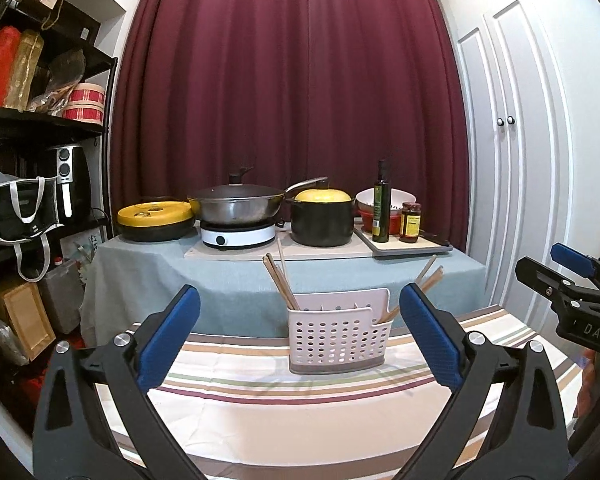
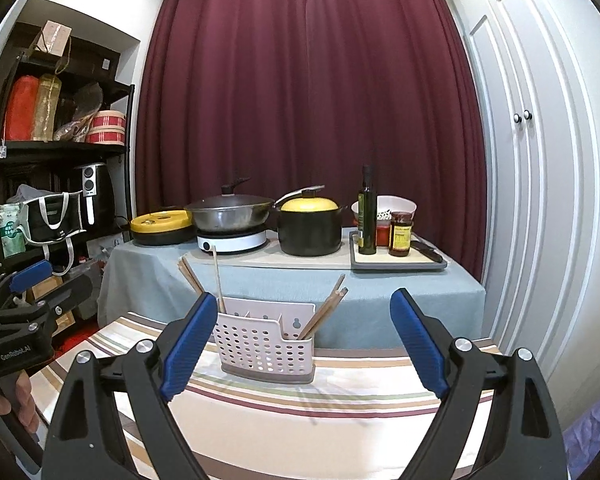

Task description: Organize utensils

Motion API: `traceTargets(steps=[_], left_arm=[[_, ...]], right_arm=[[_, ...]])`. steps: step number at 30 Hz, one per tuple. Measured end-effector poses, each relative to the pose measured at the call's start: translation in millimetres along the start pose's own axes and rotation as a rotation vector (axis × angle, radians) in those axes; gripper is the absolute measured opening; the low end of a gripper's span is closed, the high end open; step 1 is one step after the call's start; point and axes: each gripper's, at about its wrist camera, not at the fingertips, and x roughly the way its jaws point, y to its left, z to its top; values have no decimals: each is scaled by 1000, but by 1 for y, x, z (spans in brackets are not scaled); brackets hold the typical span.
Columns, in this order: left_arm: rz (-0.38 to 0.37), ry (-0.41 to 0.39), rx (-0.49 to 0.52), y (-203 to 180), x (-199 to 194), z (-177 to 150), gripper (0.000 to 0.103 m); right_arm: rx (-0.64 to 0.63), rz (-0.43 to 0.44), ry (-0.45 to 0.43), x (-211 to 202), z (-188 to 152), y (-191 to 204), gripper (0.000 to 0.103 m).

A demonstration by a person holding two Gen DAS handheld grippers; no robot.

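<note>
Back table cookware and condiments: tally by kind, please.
Lidded wok on the induction cooker: 1
Black pots with yellow lids: 2 (flat one, tall one)
Olive oil bottle: 1
Sauce jar: 1
White bowl: 1
Total: 6

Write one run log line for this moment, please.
left claw: open, empty | right claw: open, empty | chopsticks: in both ends of white holder | holder: upright on striped tablecloth

Both the left gripper (image 1: 300, 316) and the right gripper (image 2: 304, 320) hover side by side, jaws spread wide, holding nothing.
</note>
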Motion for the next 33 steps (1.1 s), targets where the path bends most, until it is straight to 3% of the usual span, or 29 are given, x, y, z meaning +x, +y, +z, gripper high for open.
traceTargets(steps=[33], left_arm=[[0,-7,-20,3,-21,-3,98]], right_arm=[[-2,-14,-29,-19,3,-3,86]])
